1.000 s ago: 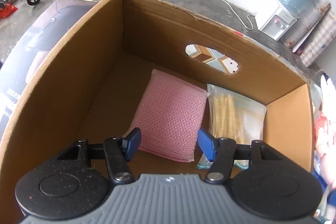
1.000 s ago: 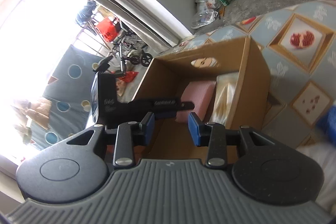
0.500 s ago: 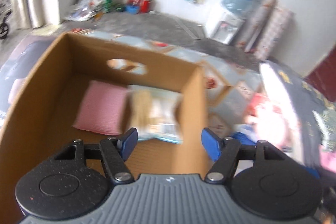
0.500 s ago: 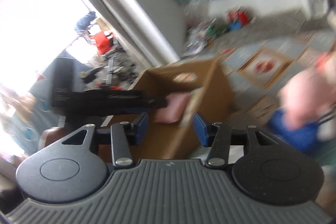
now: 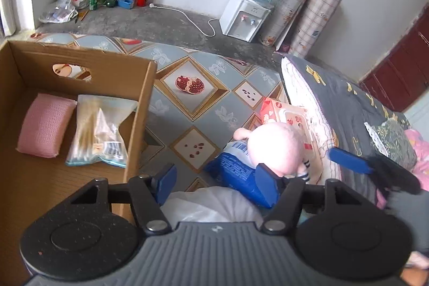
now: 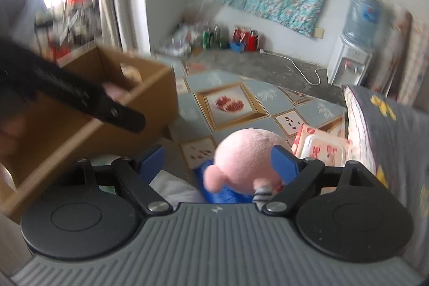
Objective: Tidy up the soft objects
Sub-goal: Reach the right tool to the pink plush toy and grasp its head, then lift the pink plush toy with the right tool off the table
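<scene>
Right hand-held gripper (image 6: 217,162) over plush (image 6: 242,157) (tilted down)

Right gripper (image 6: 217,162), jaws just opened wide, straddling round pink plush toy (image 6: 241,160) atop blue printed packet (image 6: 225,195); brown cardboard box (image 6: 150,98) left.

Hand-held gripper (image 5: 215,185): black linkage arms, blue pads, grey ribbed housing, silver screws.

both claws swung off box (image 5: 139,109), right claw (image 6: 218,161) widened around pink plush (image 6: 242,157)
</scene>
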{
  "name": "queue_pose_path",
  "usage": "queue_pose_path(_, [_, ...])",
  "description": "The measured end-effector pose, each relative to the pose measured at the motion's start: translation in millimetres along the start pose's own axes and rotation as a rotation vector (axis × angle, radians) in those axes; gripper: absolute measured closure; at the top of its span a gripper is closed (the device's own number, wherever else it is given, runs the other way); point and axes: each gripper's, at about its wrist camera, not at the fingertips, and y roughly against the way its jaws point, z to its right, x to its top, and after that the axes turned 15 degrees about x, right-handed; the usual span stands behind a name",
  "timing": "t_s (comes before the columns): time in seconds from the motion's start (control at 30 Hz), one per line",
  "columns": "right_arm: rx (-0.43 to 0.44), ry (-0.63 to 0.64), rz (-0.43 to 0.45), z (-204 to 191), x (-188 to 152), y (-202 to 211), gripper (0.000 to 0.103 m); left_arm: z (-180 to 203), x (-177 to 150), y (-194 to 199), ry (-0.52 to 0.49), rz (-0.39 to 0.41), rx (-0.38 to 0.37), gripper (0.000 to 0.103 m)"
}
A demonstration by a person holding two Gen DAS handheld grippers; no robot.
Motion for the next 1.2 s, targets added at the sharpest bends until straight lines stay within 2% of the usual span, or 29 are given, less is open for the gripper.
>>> queue_pose_path(0.13, [-0.038,0.093,-0.09,1,0,-43,0.017,7,-1,-1,-0.002,0.004,0.022,0.038])
queue_pose_path(0.23, [-0.111,0.132,-0.11,6,-5,-58,0.019,10,1,-1,0.002,0.008,0.032,0.038])
queue_pose_path(0.33, [-0.137,0.111,-0.08,18,-8,-54,0.041,14,2,0,0.0,0.023,0.03,0.038])
queue_pose_path(0.47, [-0.084,-0.031,-0.015,50,-16,-37,0.046,24,2,4,-0.024,0.07,0.019,0.039])
queue_pose_path(0.53, [-0.036,-0.13,0.023,69,-24,-27,0.047,31,-1,7,-0.063,0.114,0.028,0.039])
queue_pose_path(0.67, [0.129,-0.312,0.126,111,-39,-3,0.049,50,-12,12,-0.175,0.199,0.056,0.041])
queue_pose_path(0.77, [0.232,-0.397,0.17,135,-50,11,0.049,63,-21,15,-0.287,0.262,0.077,0.042])
queue_pose_path(0.87, [0.336,-0.434,0.195,152,-63,21,0.049,72,-28,17,-0.383,0.316,0.106,0.042])
queue_pose_path(1.03, [0.464,-0.51,0.191,177,-89,23,0.048,77,-30,6,-0.45,0.306,0.086,0.054])
queue_pose_path(1.1, [0.51,-0.511,0.19,181,-94,24,0.048,83,-36,2,-0.528,0.332,0.101,0.059])
queue_pose_path(1.2, [0.549,-0.469,0.166,185,-95,26,0.048,94,-51,-2,-0.674,0.378,0.11,0.06])
